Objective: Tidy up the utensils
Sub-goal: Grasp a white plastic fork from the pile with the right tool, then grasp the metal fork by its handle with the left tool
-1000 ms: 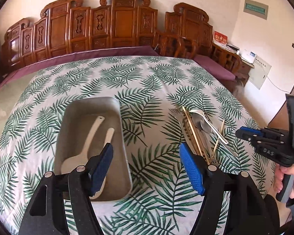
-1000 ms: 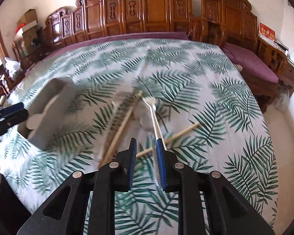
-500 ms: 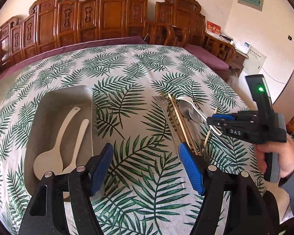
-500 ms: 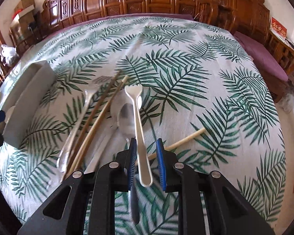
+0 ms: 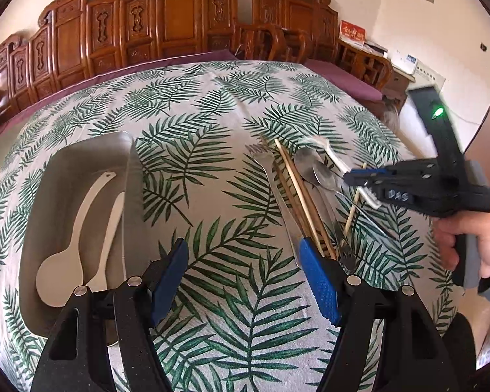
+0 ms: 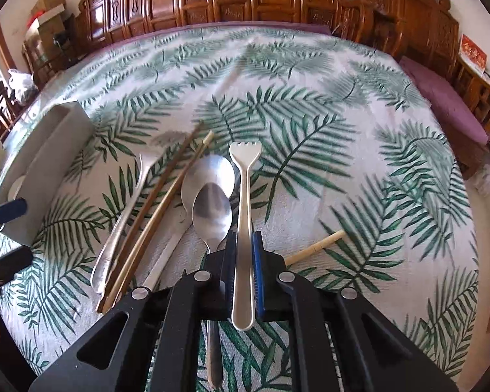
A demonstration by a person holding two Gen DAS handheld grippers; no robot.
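White plastic fork points lengthwise away, tines toward the chairs.

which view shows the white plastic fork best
The right wrist view: the white plastic fork runs up the middle, its short tines clear, its handle between the closing jaws of the right gripper. The left wrist view shows only part of it, small and blurred, beside that gripper.

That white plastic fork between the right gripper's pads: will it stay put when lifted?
Probably, though it may pivot: the right gripper is closing on the white fork's narrow handle, its head far ahead. It looks light and fairly stiff. Smooth plastic could slip.
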